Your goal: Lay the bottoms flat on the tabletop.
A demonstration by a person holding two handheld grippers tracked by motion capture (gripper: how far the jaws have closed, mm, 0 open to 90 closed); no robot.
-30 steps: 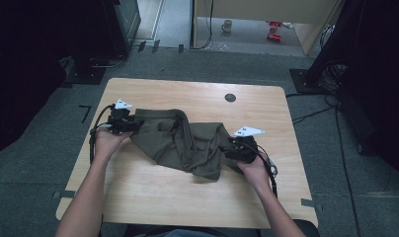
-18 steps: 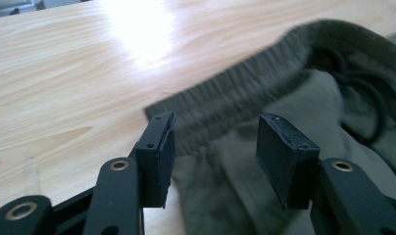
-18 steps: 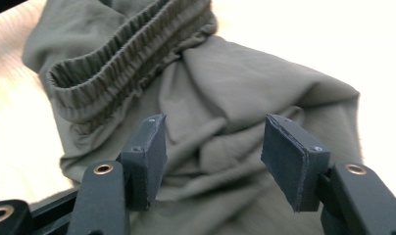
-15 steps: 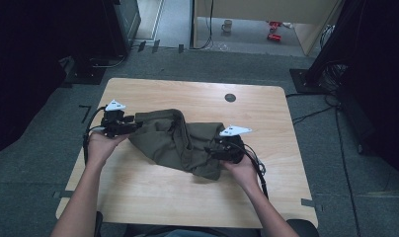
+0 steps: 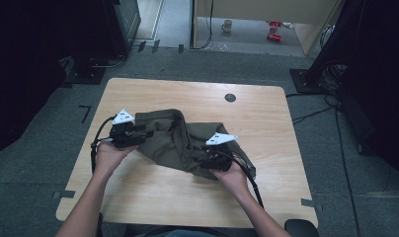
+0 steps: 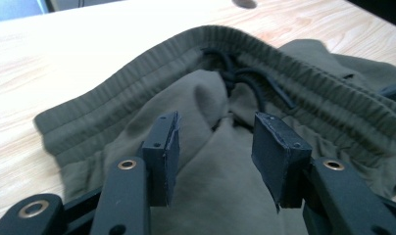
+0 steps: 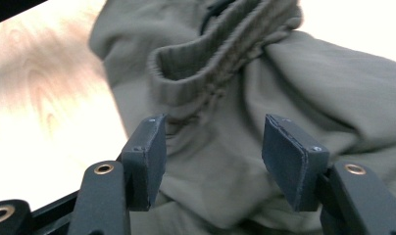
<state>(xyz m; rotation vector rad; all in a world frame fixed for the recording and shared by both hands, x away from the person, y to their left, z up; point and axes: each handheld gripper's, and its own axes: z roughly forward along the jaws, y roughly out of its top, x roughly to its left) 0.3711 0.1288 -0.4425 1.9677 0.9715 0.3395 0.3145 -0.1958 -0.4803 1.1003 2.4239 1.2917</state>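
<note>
Fingers of the left gripper and the right gripper are being held spread over the olive trousers, pinching nothing. Trousers are being kept bunched mid-table, bare wood being left open toward every edge.

- Light wooden table with rounded corners, a round dark grommet near its far edge.
- Crumpled olive-green fabric garment with ribbed elastic waistband lies on its middle.
</note>
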